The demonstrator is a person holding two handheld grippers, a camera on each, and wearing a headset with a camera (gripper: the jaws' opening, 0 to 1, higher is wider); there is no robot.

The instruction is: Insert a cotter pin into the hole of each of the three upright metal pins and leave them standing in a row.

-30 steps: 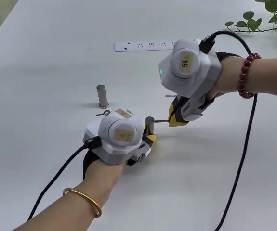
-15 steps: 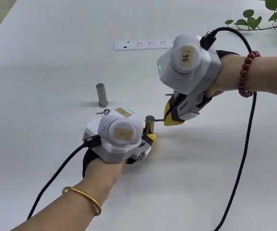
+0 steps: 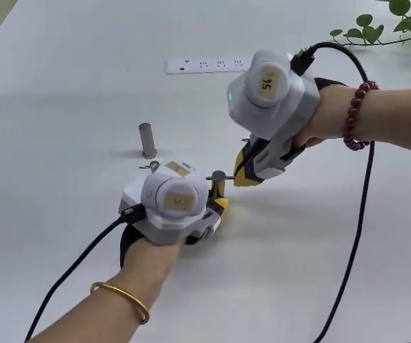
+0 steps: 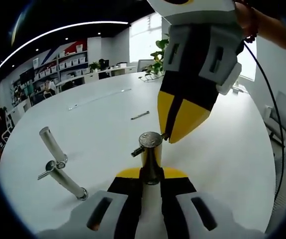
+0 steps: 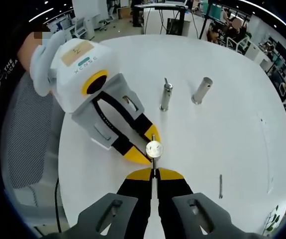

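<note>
Cotter pin crossing the head of the held pin, both tools engaged.

Far left on the counter (image 3: 62, 107) a bare pin (image 3: 146, 141) stands alone; a second pin (image 5: 166, 97) near it seems to carry a cotter pin crosswise at its top. Next, the left tool (image 4: 151, 173) is clamped narrow on the shaft of the third pin (image 4: 150, 142), holding it upright. The cotter pin (image 4: 136, 151) lies level, long axis square to that shaft, its tip poking out of the hole on the left side. The right tool (image 5: 153, 174), pinched tight on the cotter pin's tail, sits just right of the pin head. Judgement: any further seating runs right to left along that axis, and the right hand does the pushing.
</note>
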